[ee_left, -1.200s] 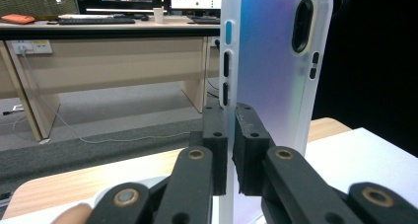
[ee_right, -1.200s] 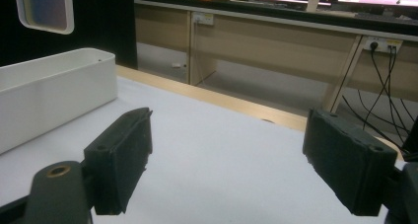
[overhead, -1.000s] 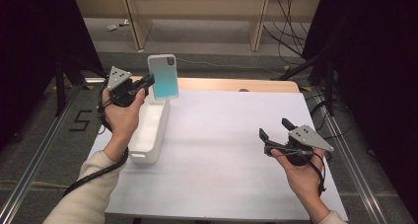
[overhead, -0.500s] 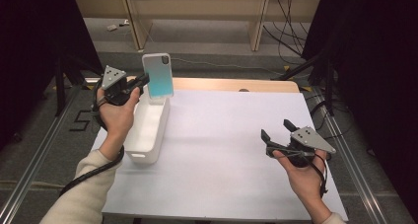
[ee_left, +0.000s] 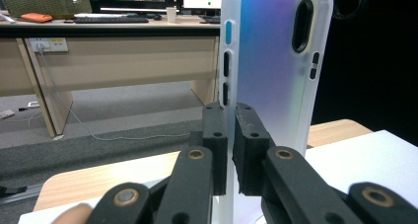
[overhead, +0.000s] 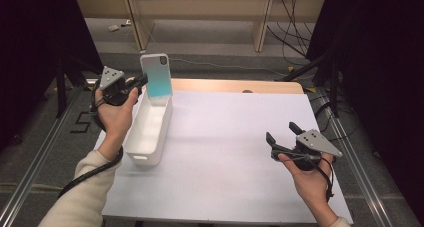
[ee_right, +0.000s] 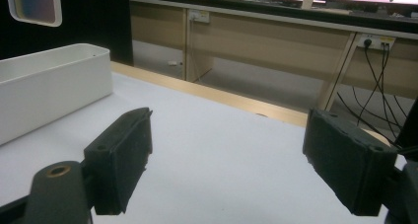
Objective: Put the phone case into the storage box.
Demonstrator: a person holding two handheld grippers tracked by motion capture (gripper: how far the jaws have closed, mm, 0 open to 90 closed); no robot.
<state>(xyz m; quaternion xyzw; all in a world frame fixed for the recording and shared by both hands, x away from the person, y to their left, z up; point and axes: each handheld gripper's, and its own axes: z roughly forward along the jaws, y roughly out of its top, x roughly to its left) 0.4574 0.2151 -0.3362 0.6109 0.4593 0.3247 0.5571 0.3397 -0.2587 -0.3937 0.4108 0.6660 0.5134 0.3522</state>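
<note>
A phone case (overhead: 156,76) with a white rim and a blue-to-teal back stands upright in the air above the far end of a long white bin (overhead: 145,132). My left gripper (overhead: 141,80) is shut on the case's left edge; in the left gripper view the two black pads (ee_left: 215,130) pinch the rim of the case (ee_left: 276,71) below its side buttons. My right gripper (overhead: 281,135) is held over the table's right side, open with nothing between its fingers (ee_right: 123,155). The bin (ee_right: 44,91) and a corner of the case (ee_right: 34,4) appear in the right gripper view.
The white table sheet (overhead: 225,152) covers a wooden tabletop whose far edge (overhead: 235,84) is bare. Metal rails run along both sides of the table. Desks and cables stand on the floor beyond.
My left hand has carried the case a little left and away, over the bin's far end. The right hand has stayed put.
</note>
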